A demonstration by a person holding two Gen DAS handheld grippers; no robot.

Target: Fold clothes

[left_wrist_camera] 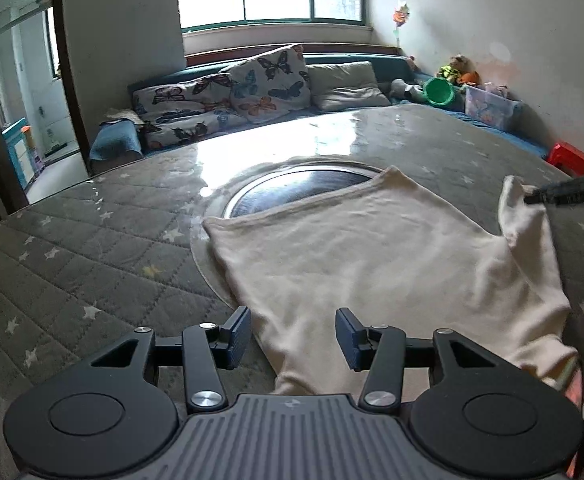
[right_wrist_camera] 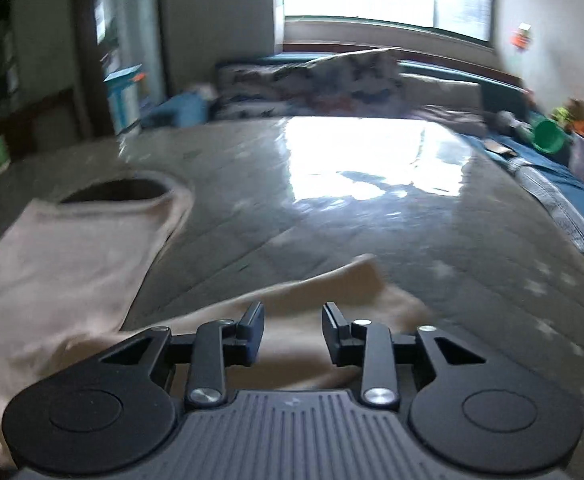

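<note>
The left gripper (left_wrist_camera: 292, 338) hovers with its jaws parted and nothing between the pads, just above the near edge of the cream knit long-sleeved garment (left_wrist_camera: 372, 252). The right gripper (right_wrist_camera: 292, 330) also stands with jaws apart over a cream sleeve (right_wrist_camera: 324, 292); the blur leaves it unclear whether the pads touch the cloth, but they do not pinch it. In the left wrist view a dark tip of the right gripper sits at the sleeve's raised end.

The garment lies spread on the grey star-quilted table cover (left_wrist_camera: 72, 264), its far hem partly overlapping the round dark inset (left_wrist_camera: 292, 188) at the table's middle. Its long axis runs from the near edge away toward that inset, hem pointing away; the sleeve angles off to the garment's right side.

The step appears to be sleeve folding, early in the task. The next move probably calls for pinching the sleeve near its end and laying it across the body.
</note>
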